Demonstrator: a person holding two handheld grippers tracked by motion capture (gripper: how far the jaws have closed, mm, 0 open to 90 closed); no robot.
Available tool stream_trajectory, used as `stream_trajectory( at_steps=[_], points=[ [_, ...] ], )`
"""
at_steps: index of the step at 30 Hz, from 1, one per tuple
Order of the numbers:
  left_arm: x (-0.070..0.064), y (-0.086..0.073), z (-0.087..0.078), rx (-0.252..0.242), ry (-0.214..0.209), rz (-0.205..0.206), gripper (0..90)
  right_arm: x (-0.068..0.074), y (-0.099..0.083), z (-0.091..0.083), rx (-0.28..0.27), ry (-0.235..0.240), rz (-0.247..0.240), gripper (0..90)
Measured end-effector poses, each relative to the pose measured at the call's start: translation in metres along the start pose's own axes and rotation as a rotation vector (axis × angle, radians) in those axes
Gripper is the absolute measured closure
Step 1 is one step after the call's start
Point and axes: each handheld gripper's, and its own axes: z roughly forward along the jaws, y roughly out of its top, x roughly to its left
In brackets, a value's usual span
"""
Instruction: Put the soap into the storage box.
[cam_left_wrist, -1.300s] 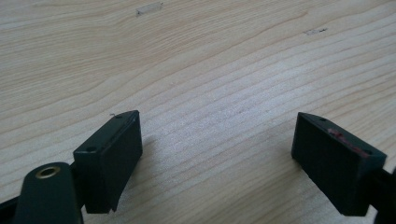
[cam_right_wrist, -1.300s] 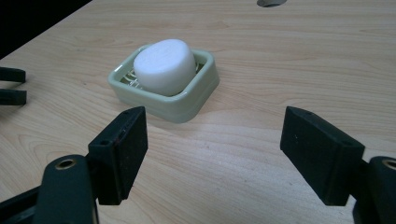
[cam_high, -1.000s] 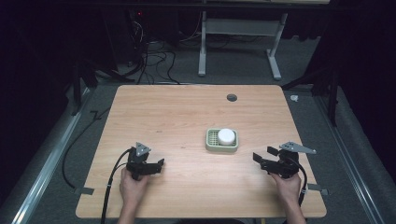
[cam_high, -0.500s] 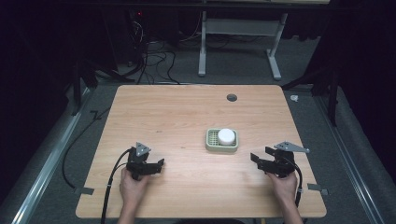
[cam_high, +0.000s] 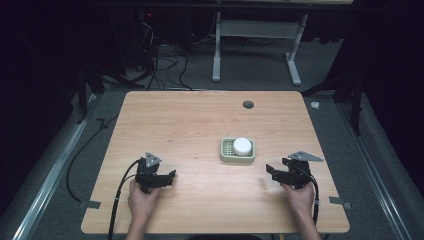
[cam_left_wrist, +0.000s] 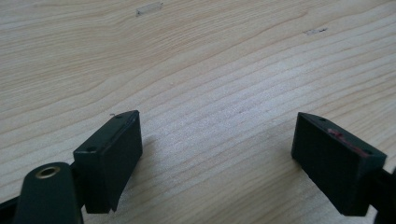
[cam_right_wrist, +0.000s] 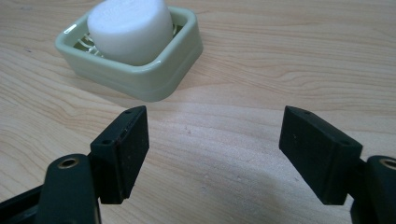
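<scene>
- Left gripper (cam_high: 170, 176): it sits low over the near left part of the table (cam_high: 190, 120), held in a hand (cam_high: 142, 197), its jaws spread wide with nothing between them. It is well apart from the dish and aimed roughly toward the middle of the table.
- Dish (cam_high: 237, 150): a pale green soap dish sits right of the table's centre, flat on the wood. A white soap (cam_high: 242, 145) lies inside it, untouched by either tool.
- Right gripper (cam_high: 270, 171): it is near the dish on its near right side, jaws wide apart and empty, pointed at the dish but not touching it.
- Progress, as I judge it: nothing is gripped yet, so the work is at its start. The right gripper looks to be on the approach; reaching, closing on the soap or the dish, and moving it all remain.
- High view: it gives the whole layout, both tools at once, the gap between each and the dish, and a dark round hole (cam_high: 248, 104) near the far edge.
- Left gripper view: bare wood grain lies between its pads (cam_left_wrist: 114, 154), confirming it is empty.
- Right gripper view: the dish (cam_right_wrist: 154, 70) is seen close up, ahead and to the left of the gap between its pads (cam_right_wrist: 126, 149), with ribs under the soap (cam_right_wrist: 128, 29) and the soap's rounded side.
</scene>
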Motion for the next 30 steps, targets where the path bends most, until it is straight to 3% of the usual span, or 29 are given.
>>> stream_trajectory(
  at_steps=[16,21,30],
  points=[
    [0.0,0.0,0.0,-0.001,0.0,-0.001,16.8,0.008,-0.004,0.015,0.054,-0.056,-0.036,25.1],
    [0.0,0.0,0.0,0.0,0.0,0.0,16.8,0.013,-0.005,0.02,0.076,-0.093,-0.078,25.1],
    [0.0,0.0,0.0,0.0,0.0,0.0,16.8,0.018,-0.006,0.025,0.094,-0.1,-0.099,24.9]
  ],
)
